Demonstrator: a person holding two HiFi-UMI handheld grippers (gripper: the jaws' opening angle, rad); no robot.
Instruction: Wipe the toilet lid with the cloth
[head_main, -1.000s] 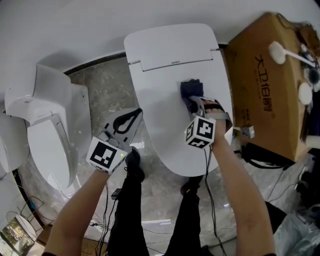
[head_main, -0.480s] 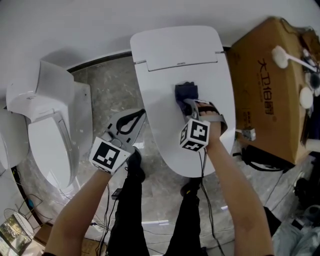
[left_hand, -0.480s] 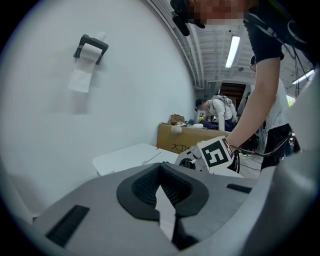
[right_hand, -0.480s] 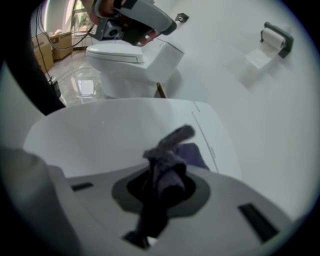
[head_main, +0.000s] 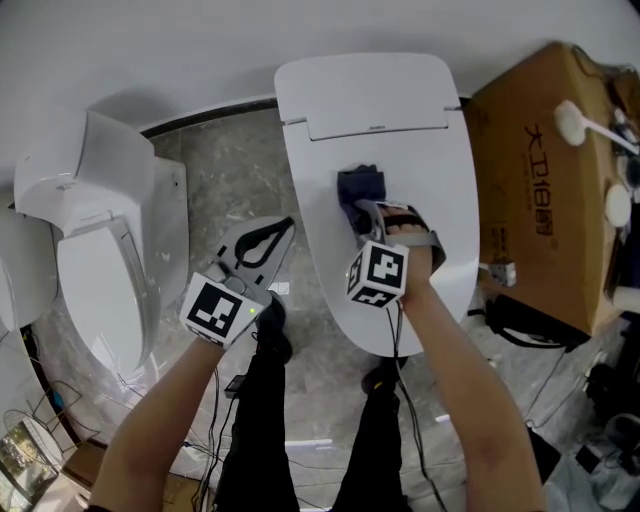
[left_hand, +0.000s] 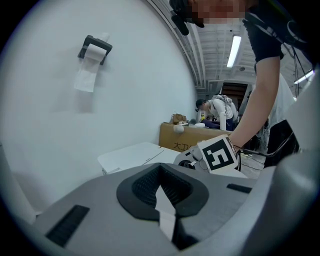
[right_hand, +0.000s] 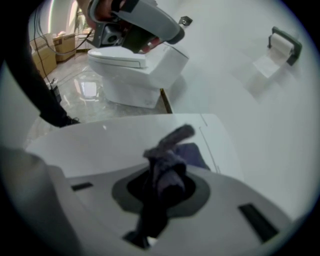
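Observation:
The white toilet lid (head_main: 410, 130) lies closed in the middle of the head view. A dark blue cloth (head_main: 360, 188) rests on it, left of centre and below the hinge. My right gripper (head_main: 366, 214) is shut on the near end of that cloth and presses it onto the lid. In the right gripper view the cloth (right_hand: 167, 167) bunches between the jaws, with the lid (right_hand: 95, 145) spreading out beneath. My left gripper (head_main: 262, 240) hovers over the floor left of the toilet, shut and holding nothing. The left gripper (left_hand: 161, 189) view shows its pads meeting.
A second toilet (head_main: 95, 260) with its lid up stands to the left. A brown cardboard box (head_main: 540, 170) sits tight against the toilet's right side. The person's legs and shoes (head_main: 270, 335) and cables are on the marble floor. A toilet-paper holder (left_hand: 95, 49) hangs on the wall.
The right gripper has dragged the cloth leftward across the lid and slightly nearer. The left gripper has stayed where it was, still shut.

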